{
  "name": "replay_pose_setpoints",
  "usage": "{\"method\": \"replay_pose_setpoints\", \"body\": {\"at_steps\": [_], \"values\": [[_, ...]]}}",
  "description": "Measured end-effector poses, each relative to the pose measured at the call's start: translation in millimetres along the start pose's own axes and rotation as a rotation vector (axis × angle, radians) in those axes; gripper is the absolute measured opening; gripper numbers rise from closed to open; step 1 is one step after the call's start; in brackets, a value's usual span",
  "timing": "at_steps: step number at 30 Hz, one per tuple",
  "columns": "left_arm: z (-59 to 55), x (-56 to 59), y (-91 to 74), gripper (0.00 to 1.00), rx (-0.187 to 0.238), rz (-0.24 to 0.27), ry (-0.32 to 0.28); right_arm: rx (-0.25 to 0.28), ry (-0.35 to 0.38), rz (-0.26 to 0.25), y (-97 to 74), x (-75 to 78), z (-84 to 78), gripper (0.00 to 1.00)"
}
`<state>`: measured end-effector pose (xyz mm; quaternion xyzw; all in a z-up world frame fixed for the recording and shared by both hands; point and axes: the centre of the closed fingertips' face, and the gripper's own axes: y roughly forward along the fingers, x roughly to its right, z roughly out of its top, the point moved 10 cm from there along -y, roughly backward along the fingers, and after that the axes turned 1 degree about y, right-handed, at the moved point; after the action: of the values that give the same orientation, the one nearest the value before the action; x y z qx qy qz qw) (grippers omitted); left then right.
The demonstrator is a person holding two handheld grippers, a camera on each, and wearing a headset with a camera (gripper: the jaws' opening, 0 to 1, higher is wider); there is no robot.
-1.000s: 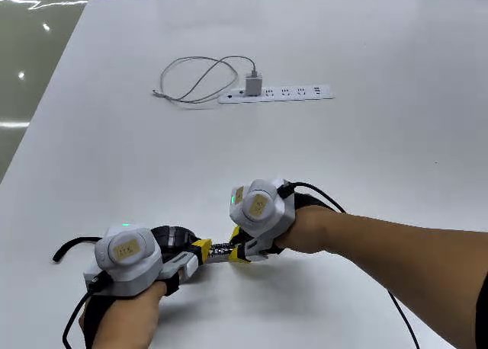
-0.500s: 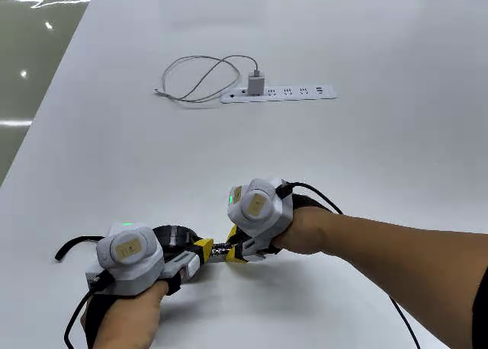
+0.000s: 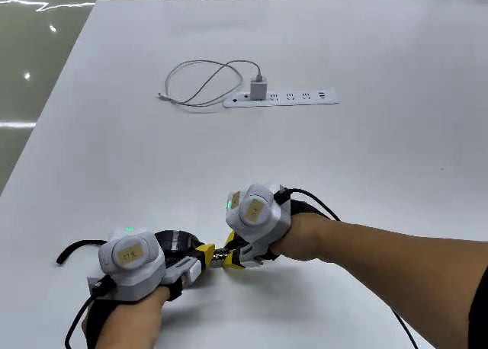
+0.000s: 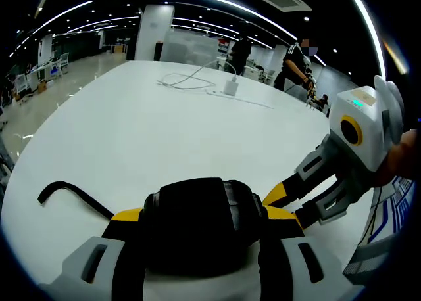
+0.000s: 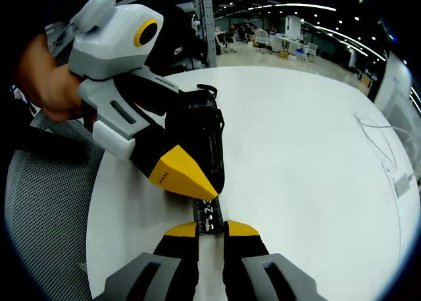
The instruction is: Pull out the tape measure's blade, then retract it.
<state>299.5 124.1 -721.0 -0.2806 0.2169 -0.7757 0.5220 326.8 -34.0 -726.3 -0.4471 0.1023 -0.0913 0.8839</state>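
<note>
The black tape measure lies on the white table near its front edge, and my left gripper is shut on its case, yellow tips on either side. A short stretch of the blade runs out of the case to my right gripper, which is shut on the blade's end. In the head view the right gripper sits just right of the left one, almost touching. The tape's black wrist strap trails off to the left.
A white power strip with a plugged-in charger and a looped white cable lies at the far middle of the table. The table's left edge drops to a glossy floor. A black cable trails from the right gripper.
My right gripper has come a little closer to the left one, so the stretch of blade between them is shorter. The head camera has tilted slightly.
</note>
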Motion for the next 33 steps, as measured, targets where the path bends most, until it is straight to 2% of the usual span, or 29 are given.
{"method": "replay_pose_setpoints", "body": {"at_steps": [33], "values": [[0.2,-1.2,0.0,0.65,0.003,-0.001,-0.021,0.055,-0.021,-0.004,10.6,-2.1,8.8,0.1]]}}
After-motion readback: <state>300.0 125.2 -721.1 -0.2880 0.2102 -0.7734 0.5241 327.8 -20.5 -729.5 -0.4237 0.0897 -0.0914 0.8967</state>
